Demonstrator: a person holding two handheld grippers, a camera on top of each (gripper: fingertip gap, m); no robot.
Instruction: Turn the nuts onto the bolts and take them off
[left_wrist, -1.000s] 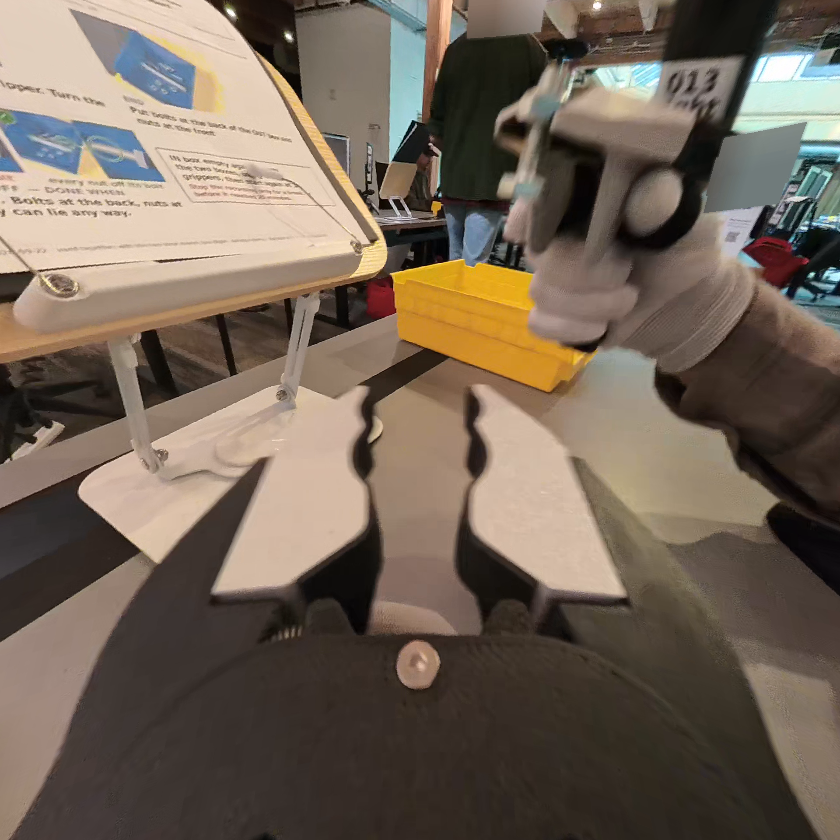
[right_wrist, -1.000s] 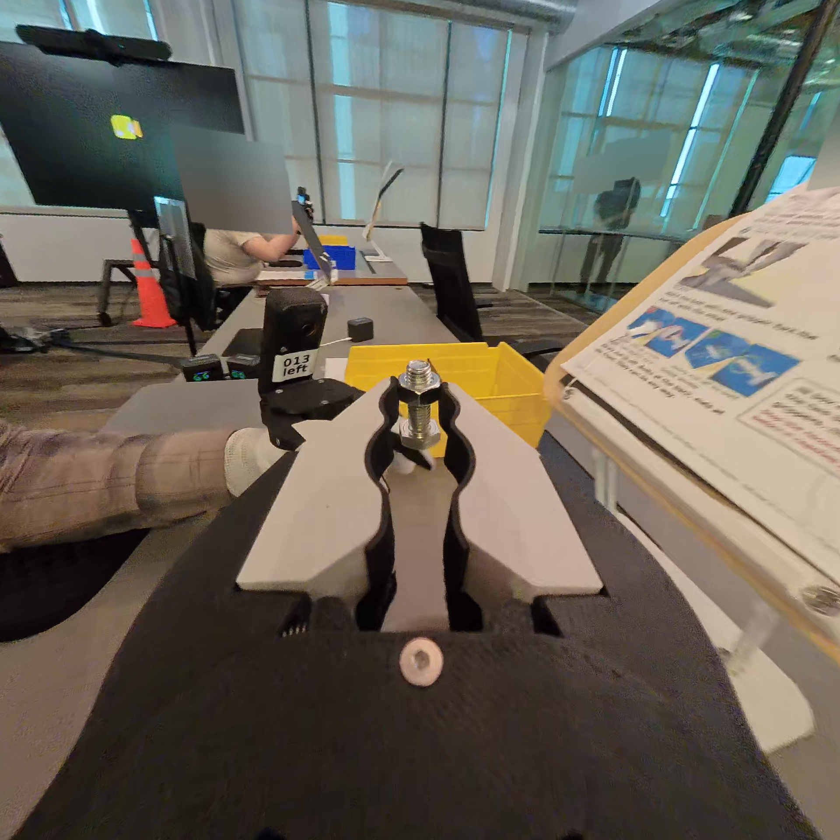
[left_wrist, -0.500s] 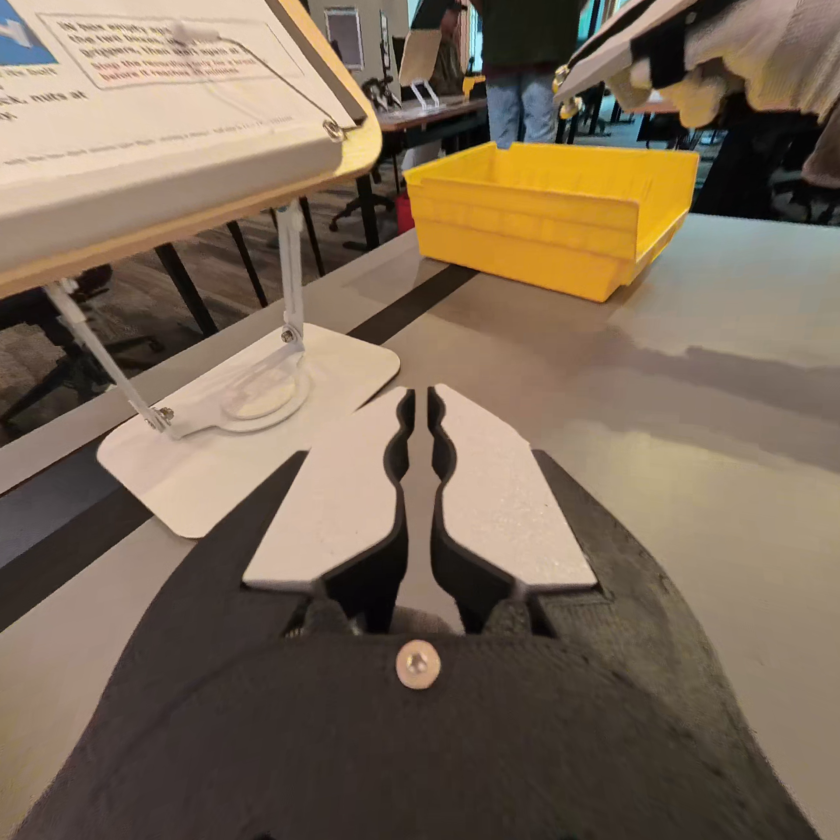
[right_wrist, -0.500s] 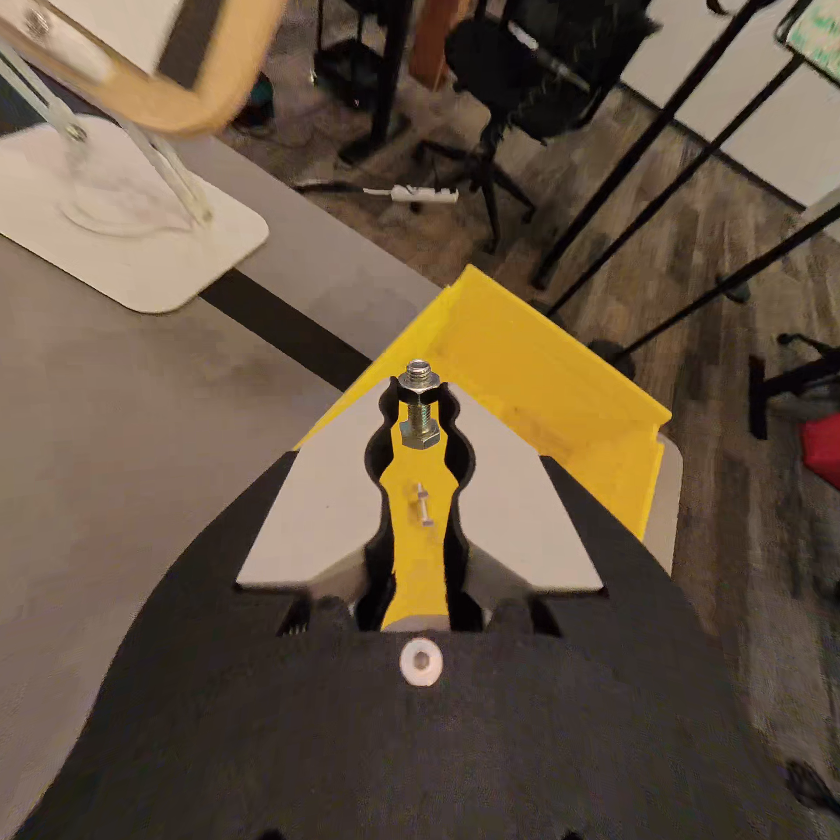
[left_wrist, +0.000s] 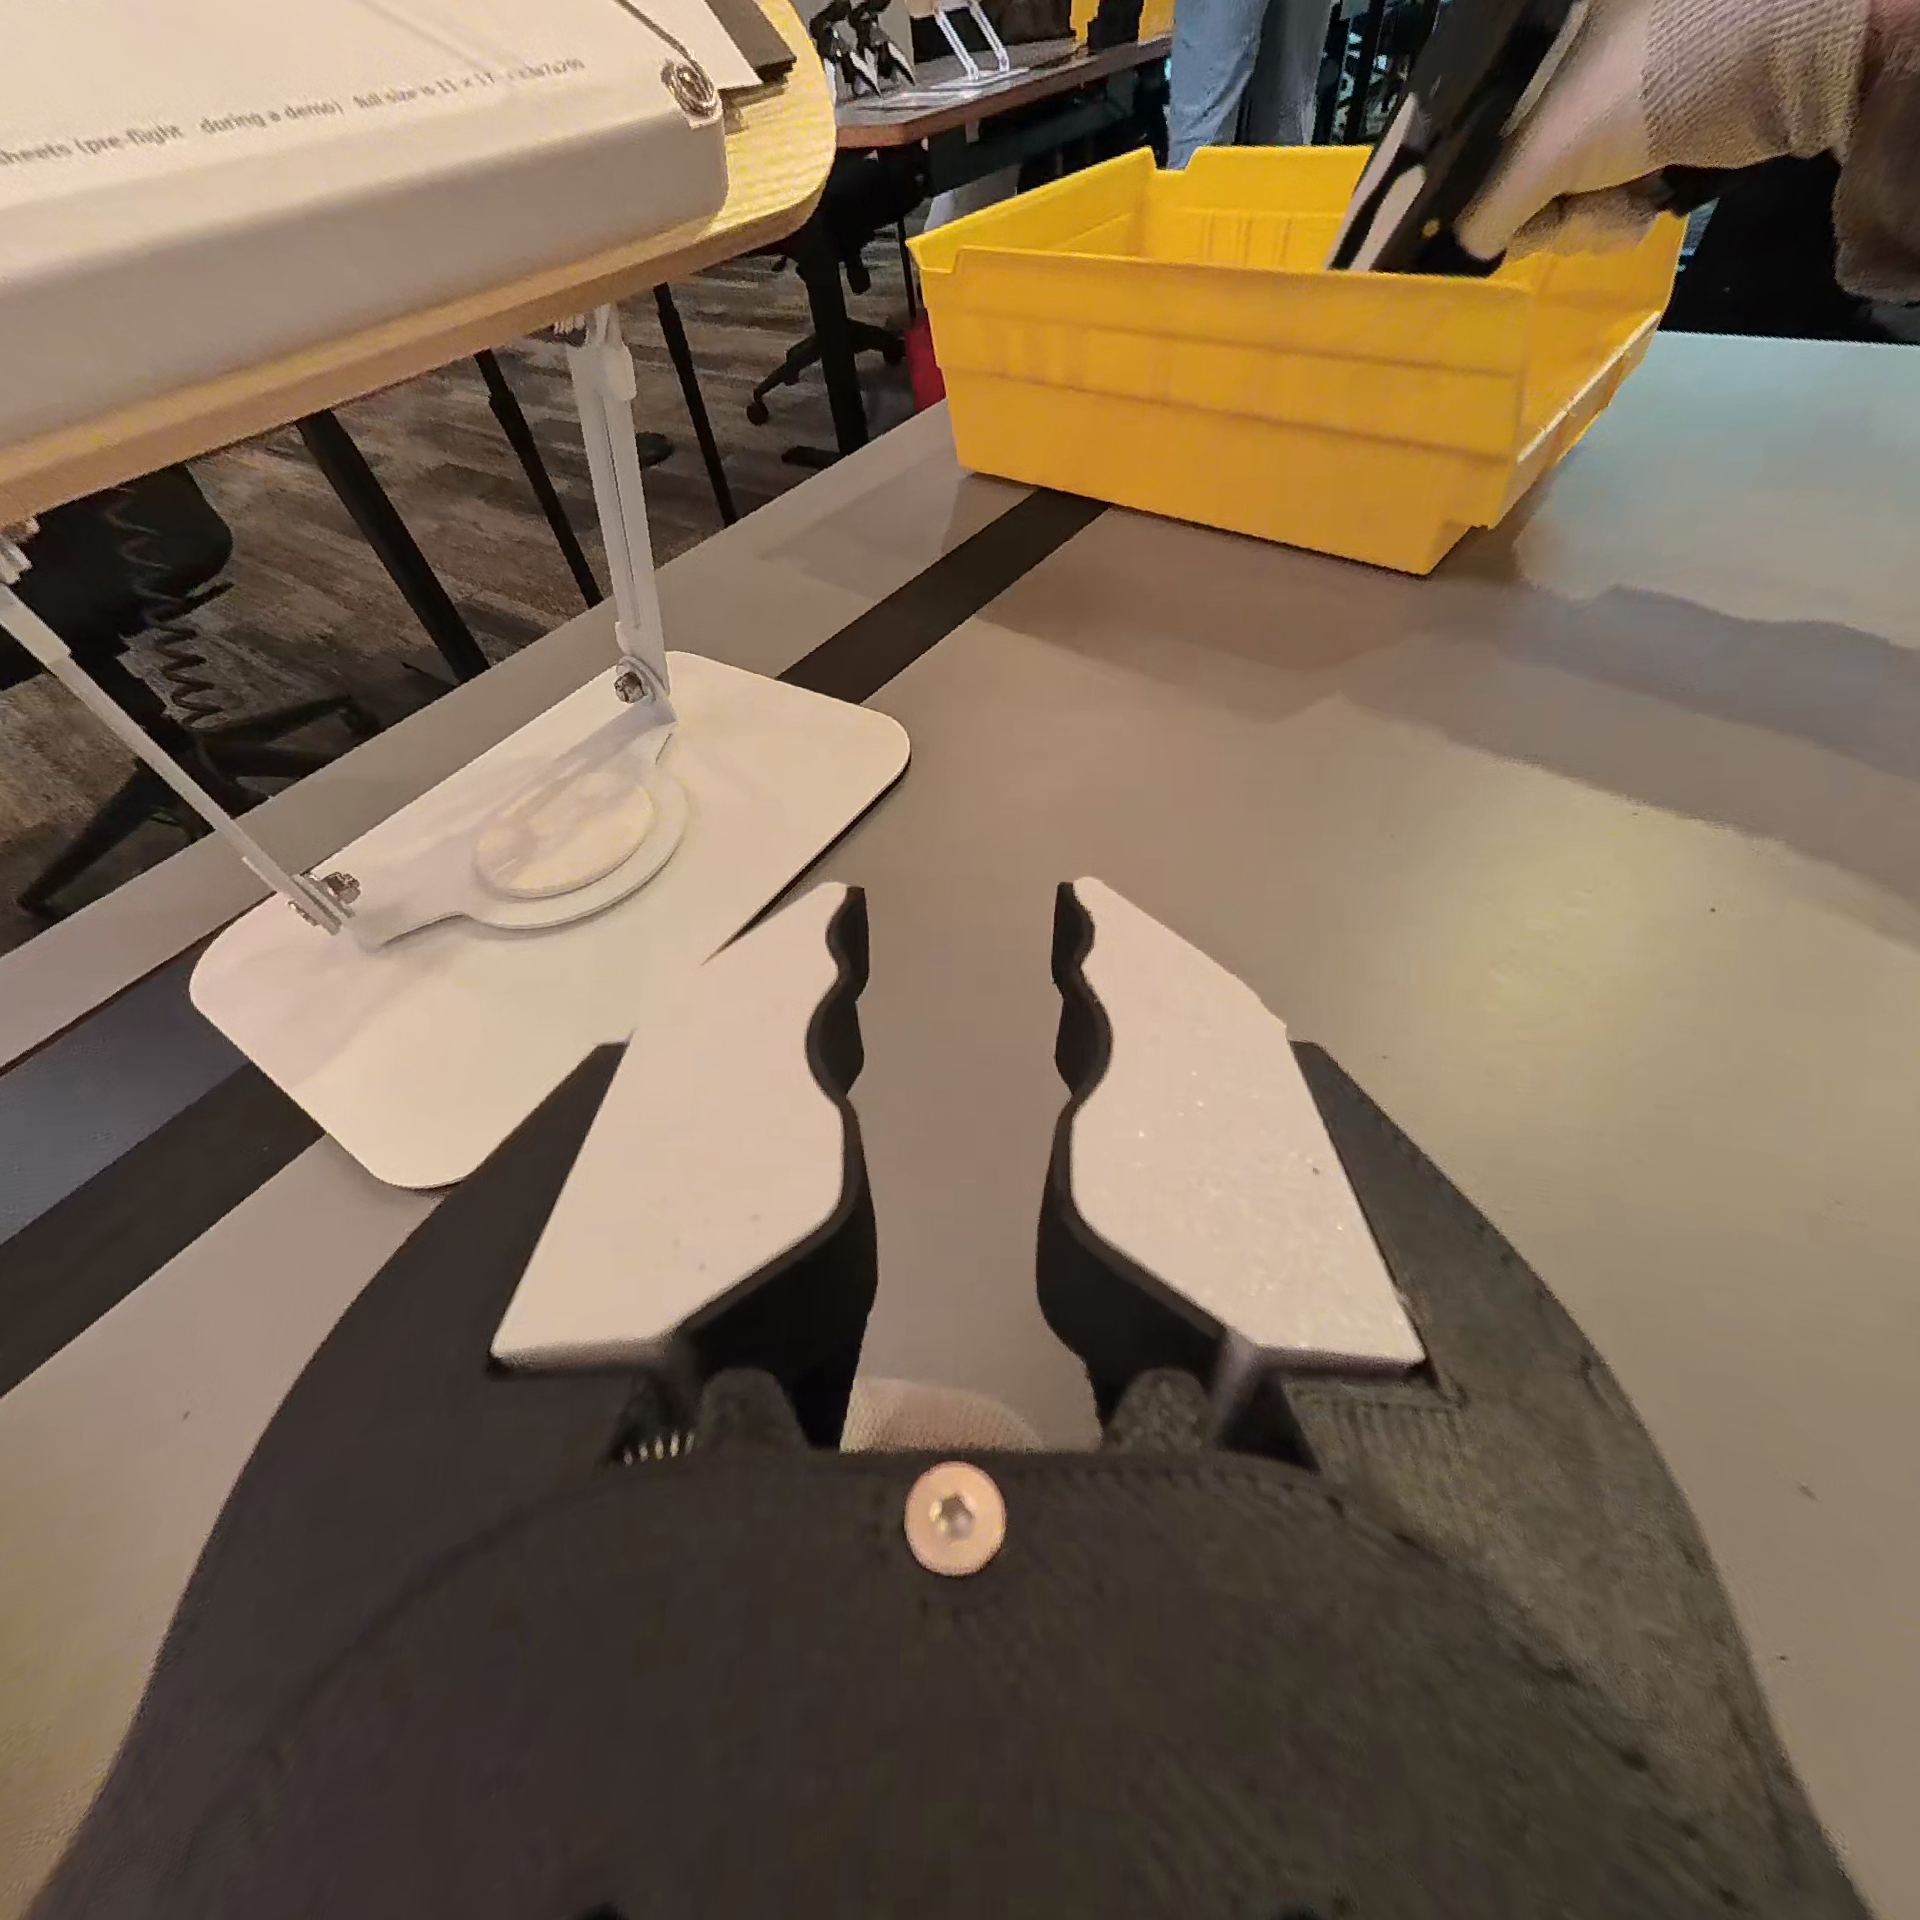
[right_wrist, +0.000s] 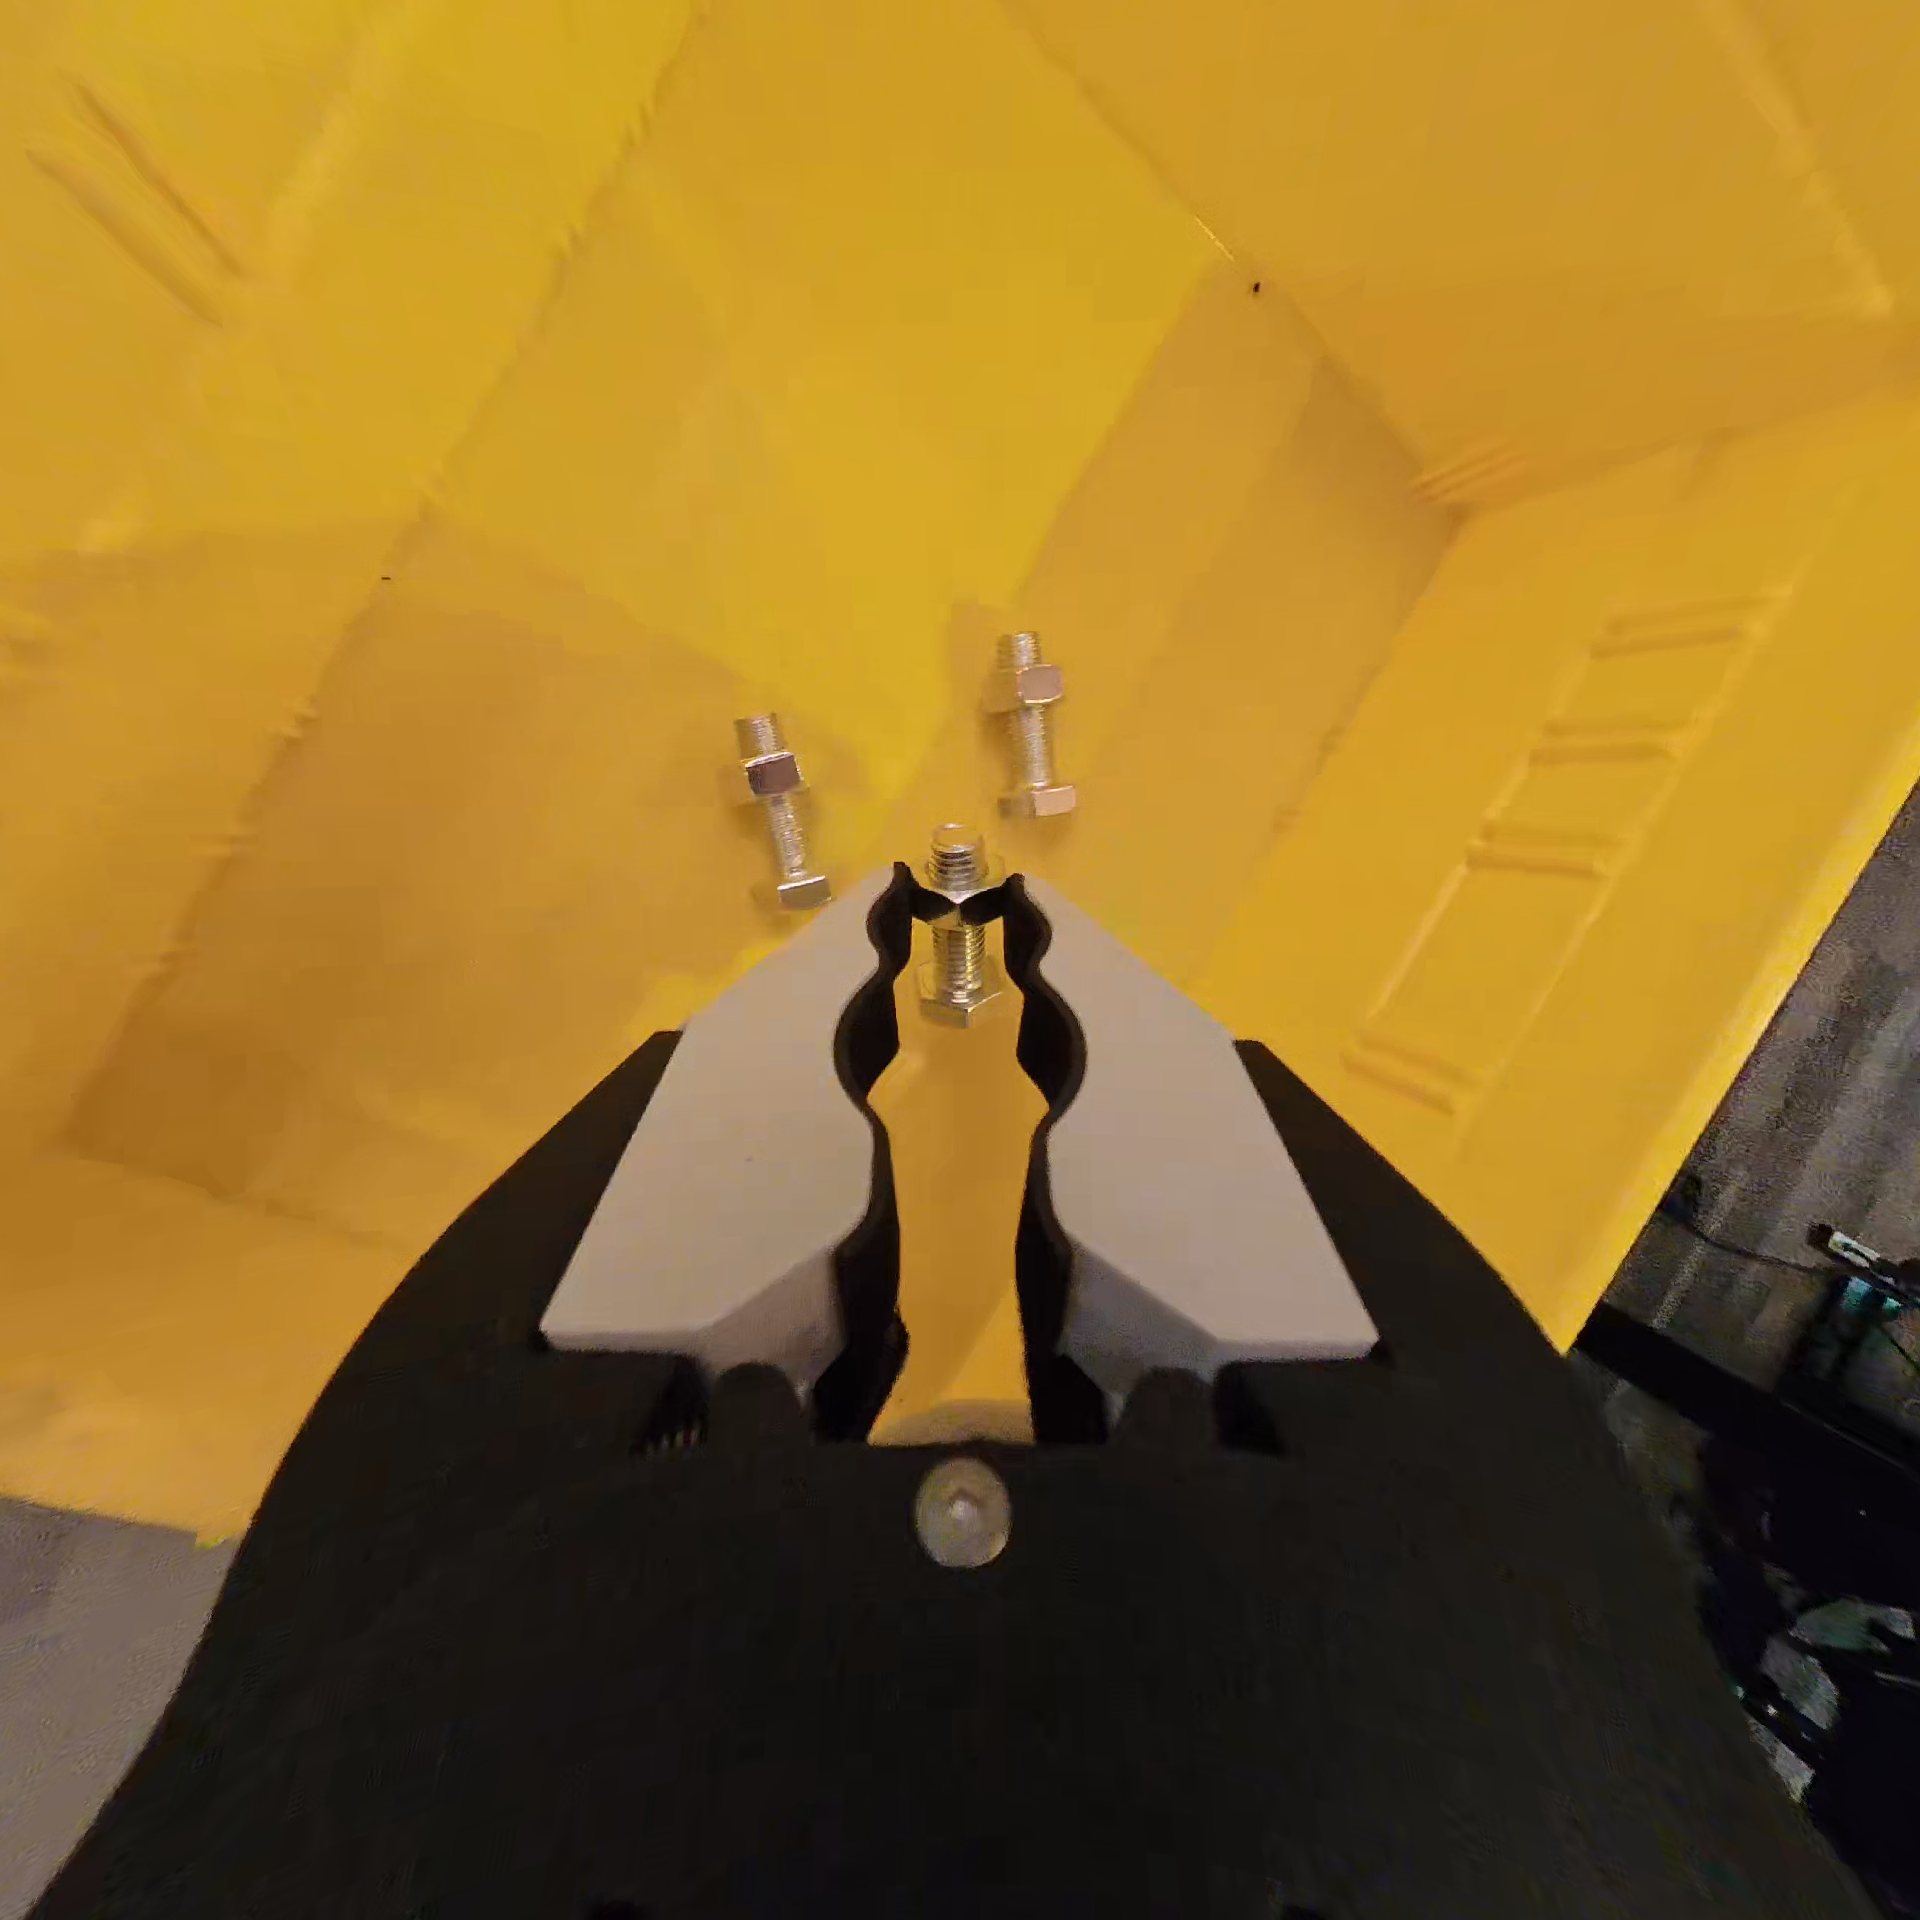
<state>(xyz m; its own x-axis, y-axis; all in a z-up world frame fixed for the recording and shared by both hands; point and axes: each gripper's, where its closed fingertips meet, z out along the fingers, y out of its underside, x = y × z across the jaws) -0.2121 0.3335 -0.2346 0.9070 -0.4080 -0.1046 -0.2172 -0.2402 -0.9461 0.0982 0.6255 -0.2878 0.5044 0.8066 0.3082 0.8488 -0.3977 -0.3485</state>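
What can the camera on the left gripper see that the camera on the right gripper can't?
Only the left wrist view shows the open, empty left gripper, the grey table, the white stand and the gloved hand.

Only the right wrist view shows the right gripper shut on a bolt with a nut, and two more bolts lying inside the bin.

Both show the yellow bin.

White document stand (left_wrist: 540, 935) with printed sheet (left_wrist: 260, 114) on grey table (left_wrist: 1455, 831); office chairs behind.
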